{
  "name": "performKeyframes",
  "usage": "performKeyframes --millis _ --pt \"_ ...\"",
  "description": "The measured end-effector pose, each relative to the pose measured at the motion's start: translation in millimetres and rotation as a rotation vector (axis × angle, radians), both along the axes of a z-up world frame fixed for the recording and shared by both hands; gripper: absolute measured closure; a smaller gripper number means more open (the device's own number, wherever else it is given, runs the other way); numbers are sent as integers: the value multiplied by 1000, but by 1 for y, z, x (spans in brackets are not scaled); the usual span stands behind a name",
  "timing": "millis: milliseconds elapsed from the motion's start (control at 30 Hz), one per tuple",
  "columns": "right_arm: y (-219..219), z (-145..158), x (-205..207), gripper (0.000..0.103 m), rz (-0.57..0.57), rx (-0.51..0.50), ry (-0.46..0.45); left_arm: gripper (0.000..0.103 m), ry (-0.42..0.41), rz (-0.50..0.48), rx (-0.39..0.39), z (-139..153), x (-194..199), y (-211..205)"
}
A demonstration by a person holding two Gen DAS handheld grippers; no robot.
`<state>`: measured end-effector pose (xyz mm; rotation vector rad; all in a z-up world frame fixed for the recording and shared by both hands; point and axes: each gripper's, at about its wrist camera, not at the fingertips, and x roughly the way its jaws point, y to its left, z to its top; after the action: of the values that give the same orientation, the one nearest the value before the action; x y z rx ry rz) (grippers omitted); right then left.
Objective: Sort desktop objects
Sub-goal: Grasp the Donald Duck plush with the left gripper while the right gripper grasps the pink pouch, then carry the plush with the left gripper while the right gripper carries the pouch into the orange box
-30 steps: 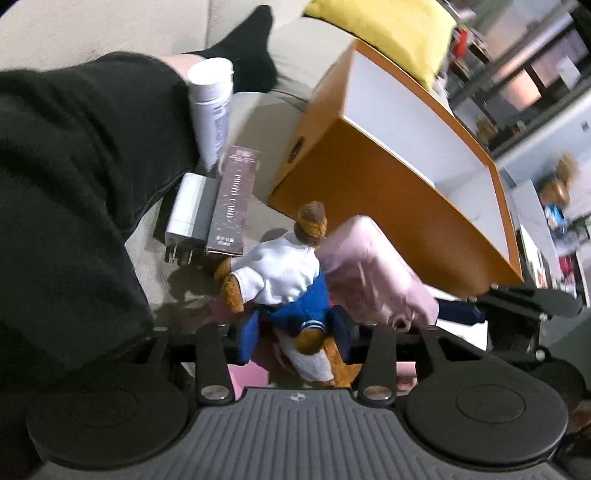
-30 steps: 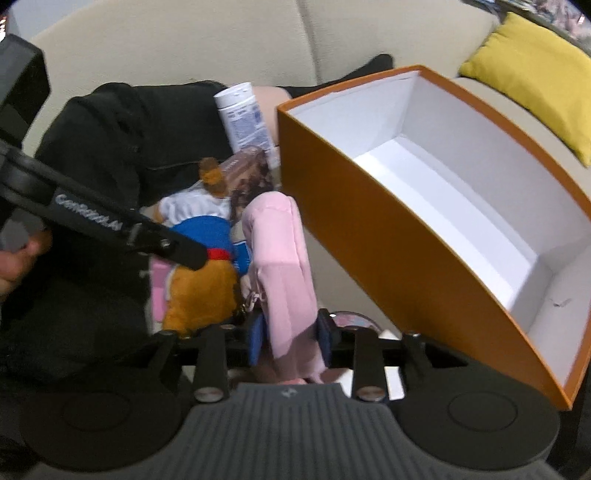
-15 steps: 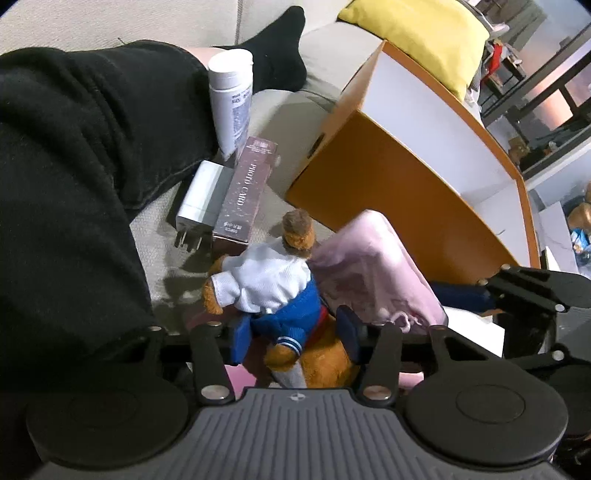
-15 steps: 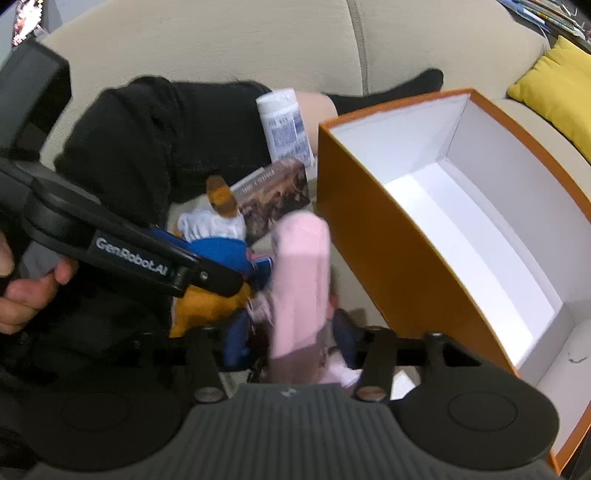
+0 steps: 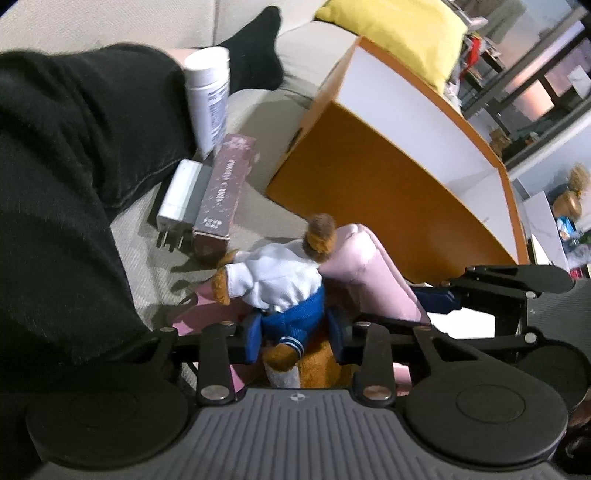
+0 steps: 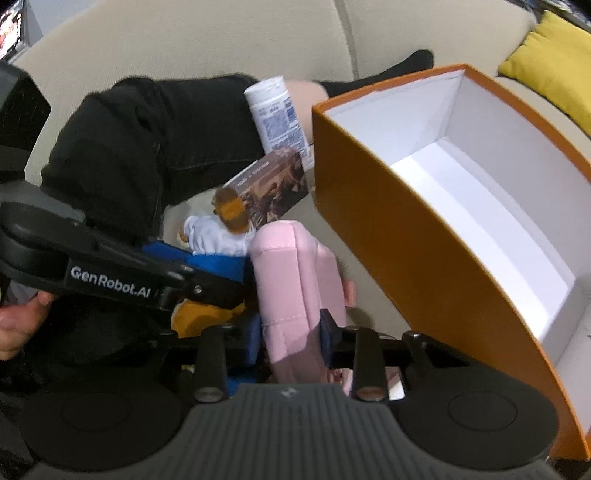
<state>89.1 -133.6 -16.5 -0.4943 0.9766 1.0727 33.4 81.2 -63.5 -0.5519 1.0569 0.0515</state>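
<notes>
Left gripper (image 5: 295,338) in the left wrist view: blue pads clamped on the plush bear in a white shirt and blue trousers (image 5: 279,286), at the trousers. Bear's brown head points away from the camera. Pink padded fabric pouch (image 5: 369,273) presses against the bear's right side, with the right gripper's black frame (image 5: 513,280) reaching in from the right edge.

Beyond the bear, on the beige sofa seat (image 5: 258,107): brown-purple rectangular carton (image 5: 223,192) with light print along its side, too blurred to read. White plug-in charger (image 5: 177,195) lies touching the carton's left side, prongs toward the camera. White cylindrical bottle with small blue label print (image 5: 208,103), unreadable, leans against the black-trousered leg (image 5: 74,155). Orange cardboard box with a white inside (image 5: 373,184) sits at right, just beside the carton's far end; only its white walls show. Yellow cushion (image 5: 399,33) behind it.

Right wrist view: right gripper (image 6: 291,339) pinches the pink pouch (image 6: 295,280) between blue pads, pouch standing upright. Left gripper arm (image 6: 110,273) crosses from the left, white lettering "GenRobot.AI" readable on it. Bear (image 6: 218,232) sits behind that arm, touching the pouch's left side. Carton (image 6: 271,190) shows a dark printed picture face, text illegible. Bottle (image 6: 279,122) stands behind it, label print unreadable. Orange box (image 6: 406,251) fills the right side, open top facing the camera, visible white interior holds nothing. Yellow cushion (image 6: 554,59) at top right corner.
</notes>
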Motion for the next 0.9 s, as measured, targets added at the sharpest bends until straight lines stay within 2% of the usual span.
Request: performKeyframes --millis 167,467,733,900 --pt "-13 26 -5 70 -38 80 -43 66 -66 -52 32 23 -5 -4" --pt "-42 85 -14 70 -110 240 -156 66 -249 -155 110 92 -4 -23" --pt "-68 123 1 70 -270 307 -297 67 -383 -281 183 137 41 -56" --pt "-83 117 34 71 -403 295 -284 67 -386 -376 169 142 91 -77"
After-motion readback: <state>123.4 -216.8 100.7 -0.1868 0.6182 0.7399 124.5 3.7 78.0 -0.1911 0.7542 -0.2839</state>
